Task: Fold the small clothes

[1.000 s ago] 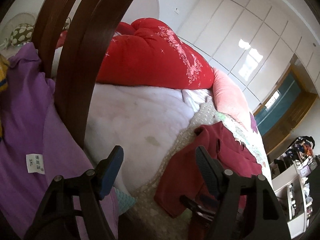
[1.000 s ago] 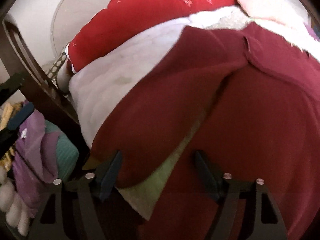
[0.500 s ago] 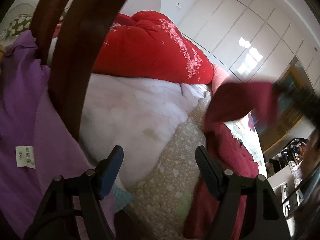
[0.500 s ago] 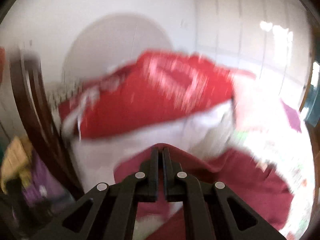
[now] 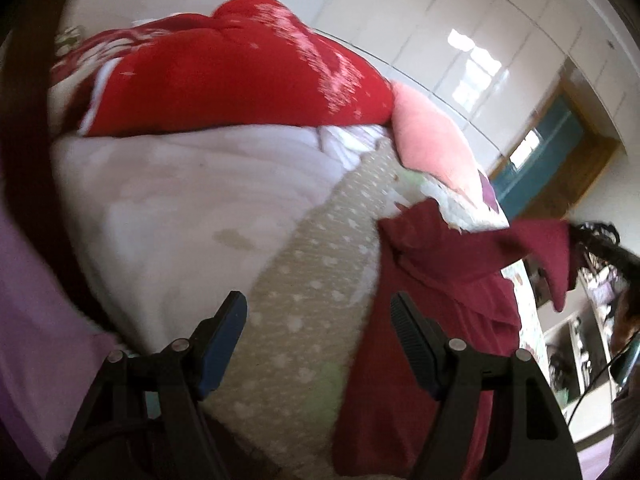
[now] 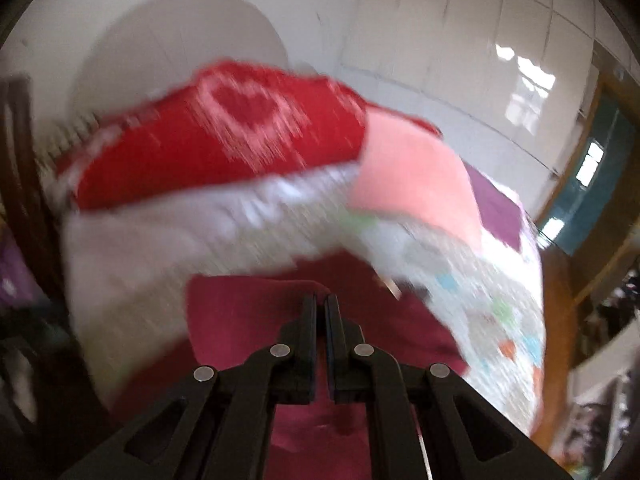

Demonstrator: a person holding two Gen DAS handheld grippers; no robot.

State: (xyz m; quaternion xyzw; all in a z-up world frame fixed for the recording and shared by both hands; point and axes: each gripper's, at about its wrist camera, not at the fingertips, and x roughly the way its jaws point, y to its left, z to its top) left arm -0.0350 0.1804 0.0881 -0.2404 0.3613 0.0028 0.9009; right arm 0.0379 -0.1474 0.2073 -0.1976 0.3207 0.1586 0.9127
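Note:
A dark red garment [image 5: 432, 304] lies on the dotted beige sheet [image 5: 312, 280] at the right side of the bed, one corner pulled up and out to the right. My right gripper [image 6: 320, 300] is shut on that raised edge, and the dark red garment [image 6: 248, 320] hangs below its closed jaws. In the left wrist view the right gripper [image 5: 580, 240] shows dark and blurred at the lifted corner. My left gripper [image 5: 318, 304] hovers open over the sheet, its right finger just beside the garment's left edge, with nothing between the pads.
A red quilt [image 5: 224, 80] and a pink pillow [image 5: 432, 136] are piled at the head of the bed on a white blanket [image 5: 168, 192]. A purple garment [image 5: 36, 320] and a dark wooden bed rail [image 5: 24, 168] are at the left. Cluttered shelves [image 5: 576, 344] stand at the right.
The right gripper has shut on the dark red garment and risen with it, pulling a corner up and to the right. The left gripper has moved right, away from the wooden rails, still open.

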